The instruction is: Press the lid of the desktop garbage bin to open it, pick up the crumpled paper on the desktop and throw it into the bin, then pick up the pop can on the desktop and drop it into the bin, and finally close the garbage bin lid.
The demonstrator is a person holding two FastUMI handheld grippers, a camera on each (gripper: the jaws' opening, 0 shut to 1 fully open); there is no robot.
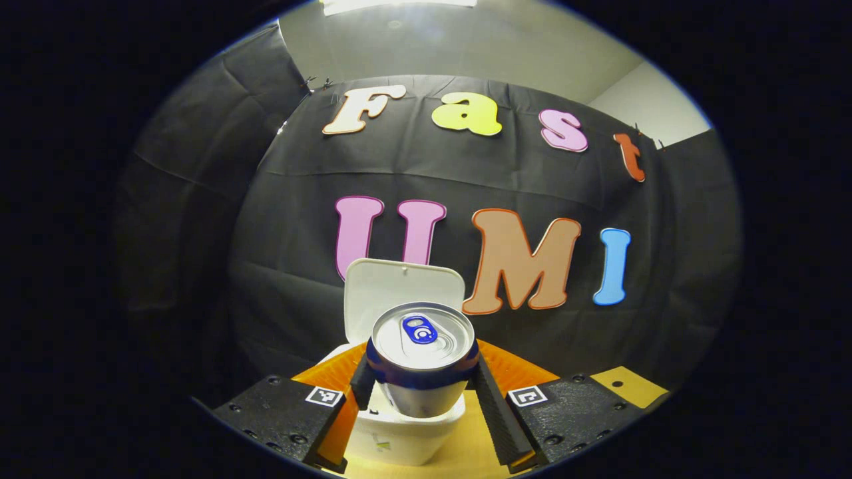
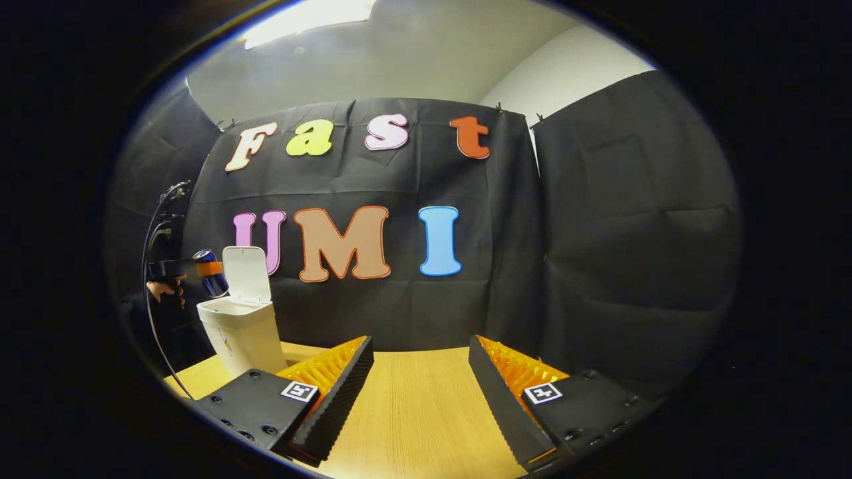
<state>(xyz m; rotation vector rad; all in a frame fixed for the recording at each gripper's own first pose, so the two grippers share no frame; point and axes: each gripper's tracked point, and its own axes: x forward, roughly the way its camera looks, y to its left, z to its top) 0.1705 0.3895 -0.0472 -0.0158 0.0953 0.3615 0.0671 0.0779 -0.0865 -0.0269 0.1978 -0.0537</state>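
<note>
Two fingers clamp the can [image 1: 422,359] in the left gripper view; the left gripper [image 1: 422,382] holds it by both sides, top up, tilted toward the camera, right above the bin [image 1: 399,436]; the bin's lid [image 1: 401,289] stands open behind the can; the bin sits on the table [image 1: 466,446].

Over to the right gripper view: the right gripper [image 2: 419,372] is spread wide with nothing between its fingers, above the table [image 2: 413,412]; far left stands the bin [image 2: 243,332], lid [image 2: 247,274] up; the can [image 2: 210,271] hangs tilted over its left edge, gripped by the left gripper [image 2: 200,269], a hand [image 2: 163,289] behind it.
</note>
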